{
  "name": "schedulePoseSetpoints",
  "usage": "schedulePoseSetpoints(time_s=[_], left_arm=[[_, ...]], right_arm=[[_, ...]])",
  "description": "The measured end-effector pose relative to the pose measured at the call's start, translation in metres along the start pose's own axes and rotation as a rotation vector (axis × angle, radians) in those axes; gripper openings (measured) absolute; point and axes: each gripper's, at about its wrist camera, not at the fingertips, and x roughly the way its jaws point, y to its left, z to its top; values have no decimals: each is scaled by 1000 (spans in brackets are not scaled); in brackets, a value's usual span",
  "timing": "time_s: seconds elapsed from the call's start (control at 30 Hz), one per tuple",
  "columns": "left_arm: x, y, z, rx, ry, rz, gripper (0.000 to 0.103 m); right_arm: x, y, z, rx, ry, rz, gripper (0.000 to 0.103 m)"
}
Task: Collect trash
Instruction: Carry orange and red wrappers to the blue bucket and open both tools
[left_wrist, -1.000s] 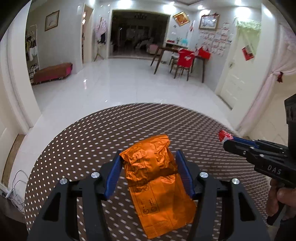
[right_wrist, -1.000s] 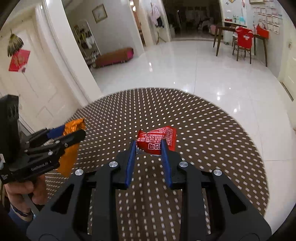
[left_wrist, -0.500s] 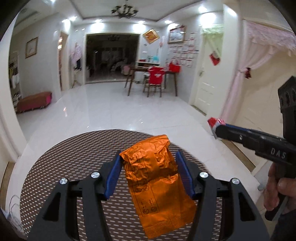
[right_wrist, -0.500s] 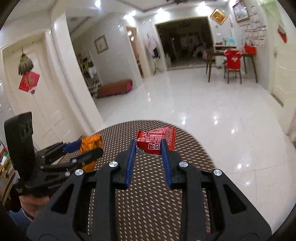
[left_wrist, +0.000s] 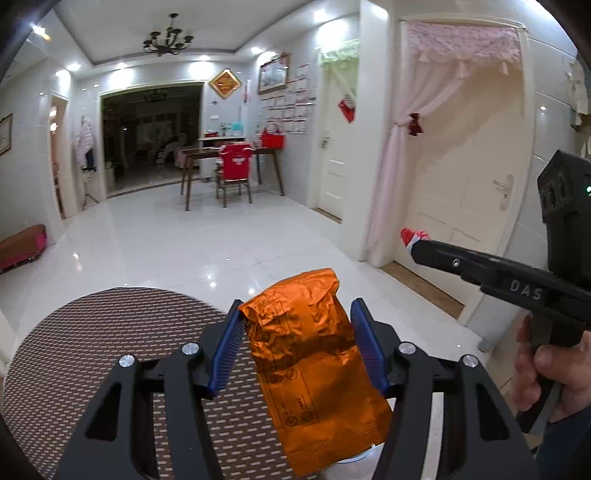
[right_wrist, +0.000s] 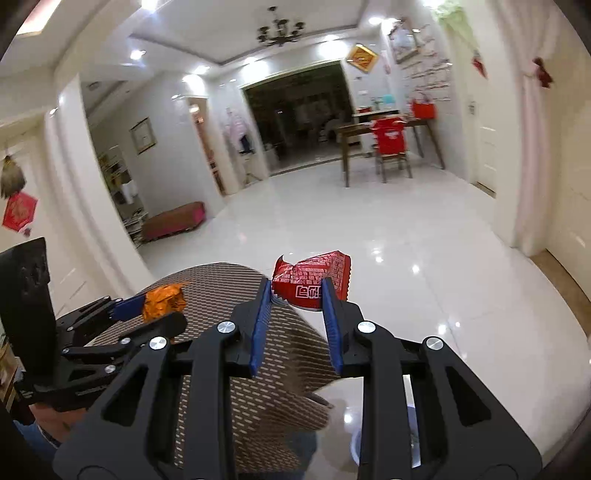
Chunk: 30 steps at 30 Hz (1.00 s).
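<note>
A crumpled orange foil packet (left_wrist: 314, 365) is clamped between the blue pads of my left gripper (left_wrist: 295, 314), its lower end hanging past the fingers. In the right wrist view my right gripper (right_wrist: 295, 286) is shut on a red wrapper (right_wrist: 314, 277) with white print. Both are lifted beyond the edge of the round brown patterned table (left_wrist: 92, 350). From the left wrist view the right gripper (left_wrist: 415, 245) shows at the right with the red wrapper (left_wrist: 412, 234) at its tip. The left gripper (right_wrist: 162, 310) with the orange packet (right_wrist: 164, 301) shows at the left of the right wrist view.
Glossy white tile floor (left_wrist: 177, 240) stretches ahead. A dining table with a red-covered chair (left_wrist: 234, 170) stands at the far wall. A cream door (left_wrist: 469, 177) with a pink curtain is at the right. A low red bench (right_wrist: 173, 221) sits at the left. A white rim (right_wrist: 356, 448) shows low between the fingers.
Both grippers have swung to the right and risen with their wrappers, leaving the table top behind; floor and the cream door now fill the view. The grips have not changed.
</note>
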Motion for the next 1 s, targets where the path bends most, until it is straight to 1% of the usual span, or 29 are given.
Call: schedulePoseSetpoints(time_s=[0.07,0.1,0.17,0.2,0.27,0.33,0.4,0.47,0.57,0.67,0.7,0.73,0.77,0.8,0.83,0.87,0.93,1.0], left_arm=[[12,-19,-4,2,9,-28,57],[16,-21,-6,4,12,-36,57],[32,-38,-11,13,26,-53,57],[43,-48,-16,19,42,-64,57],[62,-57,-25,27,75,-82,57],[83,-70,-37,43,119,-86,57],[111,-80,-51,50,188,-97,57],[133,-83,-60,57,239,-95,57],[170,-85,-80,58,337,-96,58],[199,-82,-92,62,408,-96,58],[210,-82,-98,65,440,-92,59],[217,-82,-98,66,458,-84,64],[225,-81,-101,71,483,-72,70],[233,-80,-102,68,502,-63,85],[238,-80,-102,63,515,-52,88],[239,-78,-102,62,519,-41,88],[235,-78,-105,63,515,-25,90],[232,-78,-103,61,504,-19,90]], right_arm=[[-5,-16,-5,23,0,-23,27],[-6,-24,-8,38,1,-32,27],[-8,-43,-17,68,8,-54,27],[-8,-52,-21,82,14,-64,27],[-4,-76,-32,128,42,-74,27],[0,-94,-46,169,74,-85,27],[9,-113,-59,214,108,-85,27],[22,-135,-77,268,153,-92,27],[37,-157,-103,331,208,-95,27],[52,-175,-129,391,261,-95,27],[59,-183,-137,416,281,-97,28],[62,-187,-144,435,295,-94,30],[67,-193,-150,453,311,-89,33],[73,-200,-159,479,335,-88,41],[77,-203,-164,501,350,-88,64],[80,-208,-169,522,358,-93,68],[81,-217,-182,560,376,-103,68],[78,-222,-191,575,382,-115,78]])
